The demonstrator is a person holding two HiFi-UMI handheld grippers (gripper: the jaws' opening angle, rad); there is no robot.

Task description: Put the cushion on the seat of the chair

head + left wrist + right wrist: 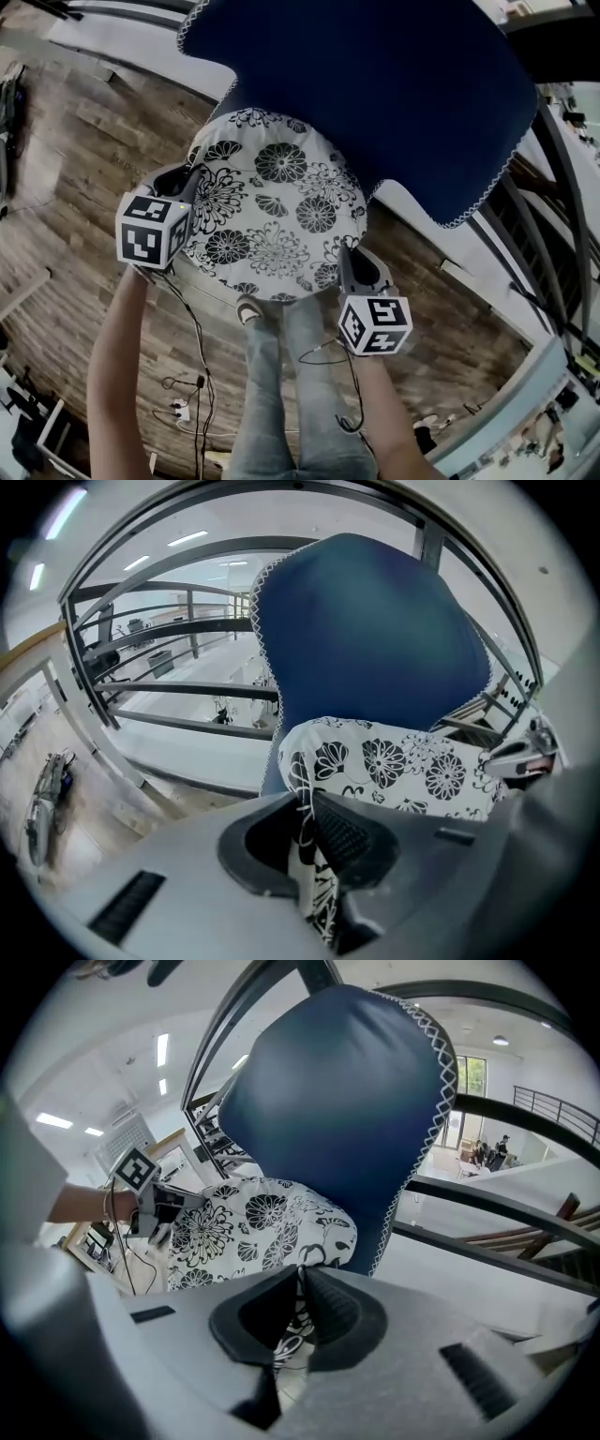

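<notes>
The cushion is pinched at opposite edges by left tongs and right tongs.

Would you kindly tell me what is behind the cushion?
The chair's blue backrest rises behind the cushion, which the left gripper and right gripper pinch at its edges. No seat shows: cushion and backrest block the view.

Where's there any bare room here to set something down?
Bare wood floor lies left of the cushion. Crowded: the blue chair looms just behind the cushion, the left gripper and right gripper clamp its edges, and cables trail beside the person's legs. The seat is hidden.
</notes>
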